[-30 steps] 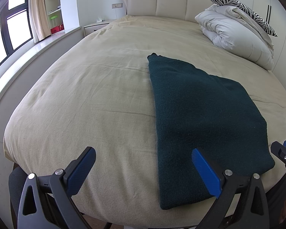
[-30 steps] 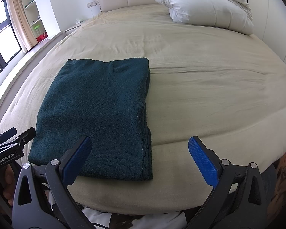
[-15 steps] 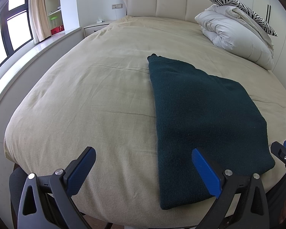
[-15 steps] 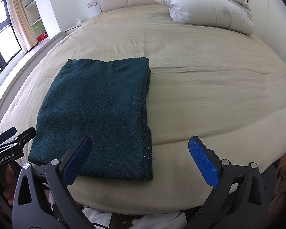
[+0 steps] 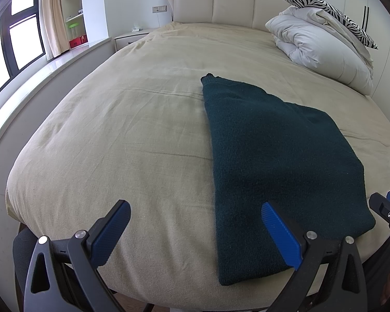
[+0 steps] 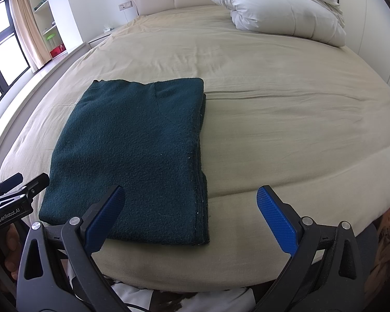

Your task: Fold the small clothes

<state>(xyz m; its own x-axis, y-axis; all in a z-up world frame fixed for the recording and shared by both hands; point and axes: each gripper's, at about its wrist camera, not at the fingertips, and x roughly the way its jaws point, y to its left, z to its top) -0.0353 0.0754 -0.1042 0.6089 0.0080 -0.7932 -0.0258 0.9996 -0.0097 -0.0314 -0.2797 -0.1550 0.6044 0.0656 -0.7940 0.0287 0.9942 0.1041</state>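
A dark green knitted garment [image 5: 267, 153] lies folded into a flat rectangle on the beige bed [image 5: 132, 119], near the bed's front edge. The right wrist view shows the same garment [image 6: 135, 156] with stacked layers along its right edge. My left gripper [image 5: 195, 228] hovers open at the front edge, its right finger over the garment's near left corner. My right gripper [image 6: 189, 213] is open too, its left finger above the garment's near edge. Neither holds anything. The other gripper's tip [image 5: 387, 210] shows at the right margin.
A white folded duvet [image 5: 322, 49] with a zebra-print pillow [image 5: 330, 10] sits at the bed's far right by the headboard [image 5: 221, 2]. A nightstand [image 5: 130, 39], shelves and a window ledge [image 5: 26, 83] run along the left. A hand [image 6: 0, 249] grips the left tool.
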